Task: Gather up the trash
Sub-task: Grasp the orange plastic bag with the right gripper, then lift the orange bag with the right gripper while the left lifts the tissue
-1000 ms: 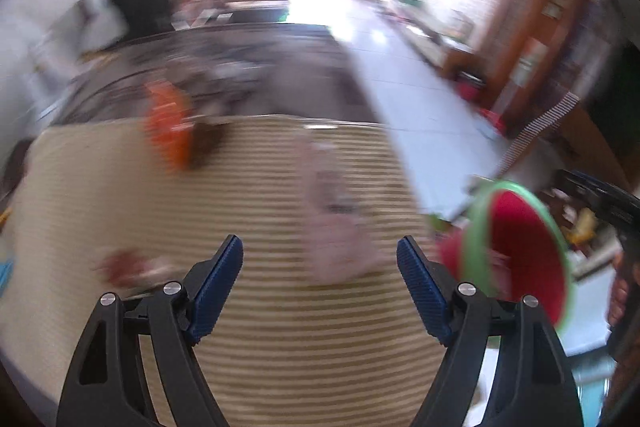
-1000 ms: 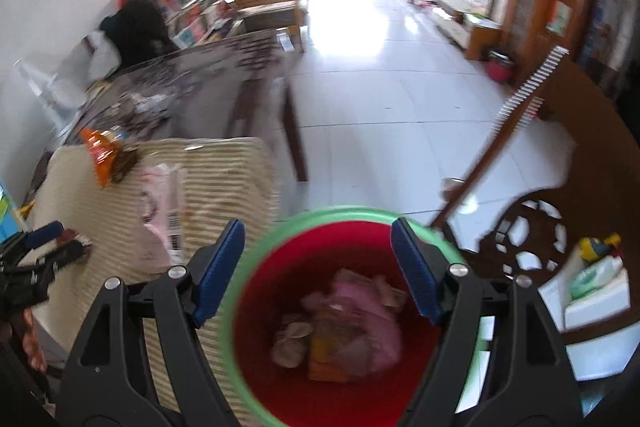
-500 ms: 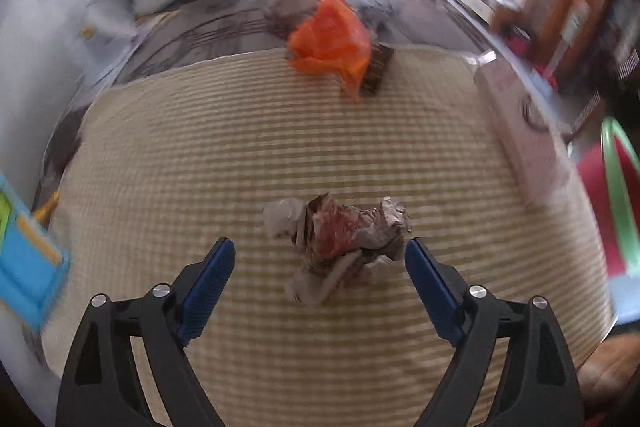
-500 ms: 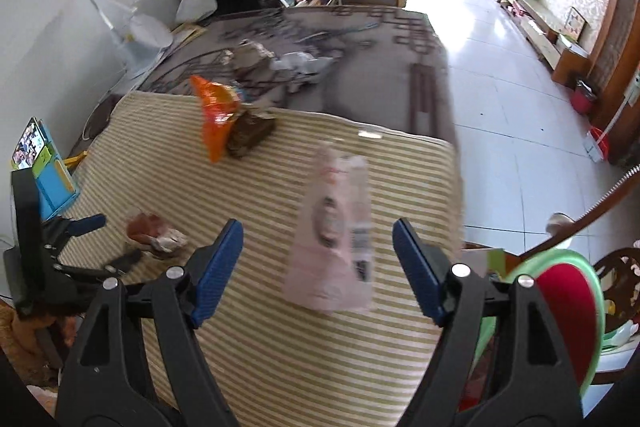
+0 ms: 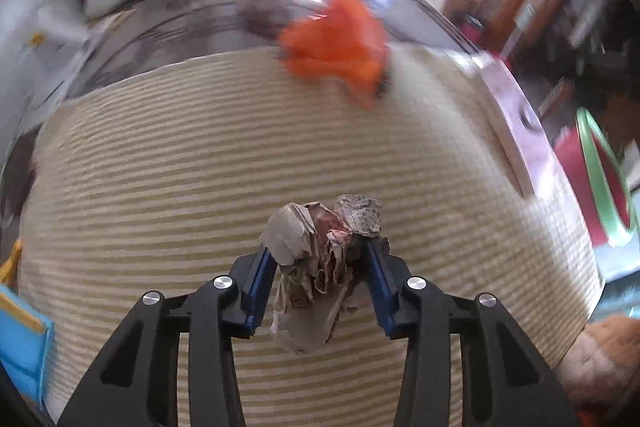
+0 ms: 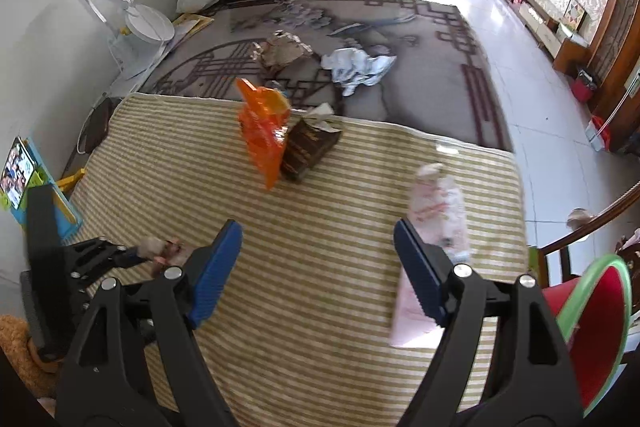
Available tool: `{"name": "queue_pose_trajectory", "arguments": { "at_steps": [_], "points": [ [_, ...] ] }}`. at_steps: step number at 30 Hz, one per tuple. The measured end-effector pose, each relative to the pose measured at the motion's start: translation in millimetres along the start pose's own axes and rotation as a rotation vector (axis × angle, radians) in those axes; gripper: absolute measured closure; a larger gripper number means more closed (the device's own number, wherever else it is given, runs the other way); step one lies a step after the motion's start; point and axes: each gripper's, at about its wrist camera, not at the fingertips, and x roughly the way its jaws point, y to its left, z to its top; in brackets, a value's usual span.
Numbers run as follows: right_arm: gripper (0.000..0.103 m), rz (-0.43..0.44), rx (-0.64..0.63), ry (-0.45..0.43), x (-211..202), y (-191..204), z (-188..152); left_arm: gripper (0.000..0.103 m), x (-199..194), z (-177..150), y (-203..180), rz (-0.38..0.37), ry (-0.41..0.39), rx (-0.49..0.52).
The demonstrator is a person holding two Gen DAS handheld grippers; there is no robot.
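Because the crumpled paper wad [image 5: 320, 259] sits squarely between its blue pads, the left gripper [image 5: 320, 269] reads as clamped on it: both pads press into the sides of the wad, and loose paper hangs below the fingers. Whether the wad is clear of the striped mat [image 5: 180, 167] or touching it cannot be told from the left wrist view. The grip is taken at the wad's middle, probably so the bundle stays in one piece when carried.

The right gripper [image 6: 318, 255] is empty, its jaws standing wide apart above the mat. Just ahead of its right finger, partly behind that finger, lies the pink packet [image 6: 432, 243], flat and lengthwise along the mat's right edge. The spread jaws and this position suggest it is lined up for that packet next; judgement only.

Ahead of the right gripper, farther up the mat: orange wrapper [image 6: 264, 131] touching a brown wrapper [image 6: 310, 145]. Beyond them, on the grey patterned tabletop [image 6: 420, 39]: a tan crumpled piece [image 6: 284, 51] and a white crumpled piece [image 6: 358, 67], near each other.

The red bin [image 6: 596, 331] with green rim stands to the right of the right gripper, off the mat's edge, within reach of either hand for drops.

The left gripper shows in the right wrist view [image 6: 132, 257], low and to the left, wad between its tips.
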Motion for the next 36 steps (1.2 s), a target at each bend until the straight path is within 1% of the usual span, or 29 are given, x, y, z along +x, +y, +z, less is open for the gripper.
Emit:
{"name": "queue_pose_trajectory", "arguments": {
  "at_steps": [1,3,4,6,8,9,10,12,13,16,17,18,19,20,21,22,24,27,31,32,34,35,36],
  "points": [
    [0.027,0.004,-0.002,0.002,4,5,3,0.063,-6,-1,17,0.003,-0.007,-0.049],
    [0.027,0.014,-0.010,0.004,15,17,12,0.063,-9,-2,39,0.009,-0.014,-0.114],
    [0.027,0.020,-0.016,0.004,22,24,18,0.063,-12,-7,51,0.025,-0.019,-0.144],
    [0.026,0.026,-0.028,0.002,36,35,30,0.063,-11,-11,70,0.050,-0.016,-0.178],
    [0.022,0.030,-0.023,0.002,49,40,40,0.062,-8,-18,87,0.061,0.004,-0.214],
    [0.022,0.033,-0.011,0.010,61,41,47,0.062,-7,-21,91,0.060,0.010,-0.228],
    [0.022,0.027,-0.004,0.022,69,43,52,0.058,-6,-26,96,0.058,0.009,-0.241],
    [0.022,0.010,-0.001,0.040,87,46,62,0.055,-10,-31,102,0.055,0.000,-0.248],
    [0.022,0.002,-0.003,0.044,93,48,66,0.051,-12,-32,104,0.054,-0.006,-0.246],
    [0.022,-0.030,-0.022,0.063,112,56,76,0.049,-16,-36,110,0.052,-0.014,-0.236],
    [0.022,-0.037,-0.027,0.068,117,59,78,0.048,-16,-37,113,0.050,-0.014,-0.236],
    [0.027,-0.041,-0.036,0.075,123,62,80,0.045,-17,-38,116,0.046,-0.013,-0.238],
    [0.041,-0.044,-0.046,0.087,128,65,81,0.040,-18,-39,120,0.039,-0.013,-0.242],
    [0.055,-0.049,-0.053,0.097,132,66,81,0.038,-18,-40,122,0.036,-0.014,-0.245],
    [0.063,-0.043,-0.057,0.110,136,69,80,0.038,-18,-42,126,0.032,-0.016,-0.248],
    [0.067,-0.037,-0.052,0.112,137,69,80,0.038,-19,-42,126,0.029,-0.014,-0.247],
    [0.067,-0.025,-0.049,0.095,132,72,79,0.038,-18,-44,128,0.023,-0.008,-0.242],
    [0.068,-0.008,-0.078,0.055,115,82,76,0.037,-14,-45,128,0.004,0.008,-0.229],
    [0.068,0.021,-0.108,0.023,88,91,70,0.037,-2,-46,124,-0.023,0.048,-0.219],
    [0.068,0.025,-0.107,0.018,83,92,68,0.039,1,-46,123,-0.030,0.053,-0.219],
    [0.068,0.037,-0.100,0.009,73,93,63,0.048,5,-44,120,-0.040,0.063,-0.220],
    [0.068,0.039,-0.100,0.005,70,94,61,0.056,4,-42,119,-0.030,0.056,-0.213],
    [0.068,0.037,-0.103,-0.001,66,95,57,0.059,2,-39,116,-0.020,0.044,-0.199]
  ]
}}
